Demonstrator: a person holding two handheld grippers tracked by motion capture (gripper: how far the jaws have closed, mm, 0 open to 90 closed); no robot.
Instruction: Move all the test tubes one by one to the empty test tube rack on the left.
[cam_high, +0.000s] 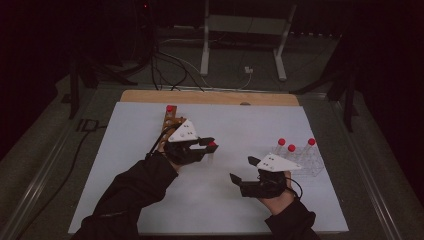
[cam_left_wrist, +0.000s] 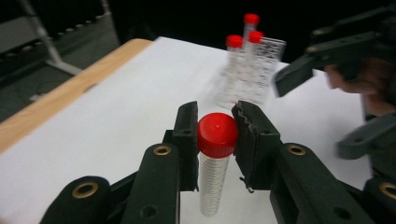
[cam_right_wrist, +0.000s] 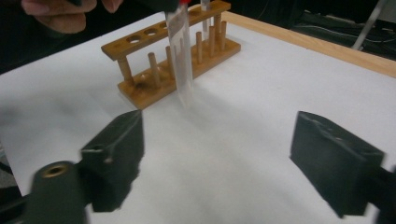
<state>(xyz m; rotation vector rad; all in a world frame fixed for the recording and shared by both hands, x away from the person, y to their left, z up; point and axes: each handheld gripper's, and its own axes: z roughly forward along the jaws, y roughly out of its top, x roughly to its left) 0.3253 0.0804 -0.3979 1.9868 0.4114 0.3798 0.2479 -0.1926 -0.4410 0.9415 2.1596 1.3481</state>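
The left hand-held gripper (cam_left_wrist: 215, 135) was clamped on a red-capped centrifuge tube (cam_left_wrist: 214, 179), its jaws pressing the red cap from either side. The tube hung upright below the jaws, its long axis vertical and its tip clear of the white worktop (cam_high: 150, 200). In the right gripper view the same tube (cam_right_wrist: 181, 65) hung just in front of the wooden tube rack (cam_right_wrist: 173, 56), near it but not in any hole.

The right hand-held gripper (cam_high: 241, 170) stood wide and empty, nothing between its jaws, hovering above bare worktop. Well off to its own right stood the clear plastic rack (cam_high: 305, 162) with three more red-capped tubes (cam_high: 291, 148).

The coming move likely turned on the wooden rack (cam_high: 169, 122): it lay just behind and beside the left hand-held gripper (cam_high: 205, 145), far closer to that hand than to the right one. Since the tube already stood plumb, it probably only needed lining up over an empty hole before lowering; which hole could not be told.
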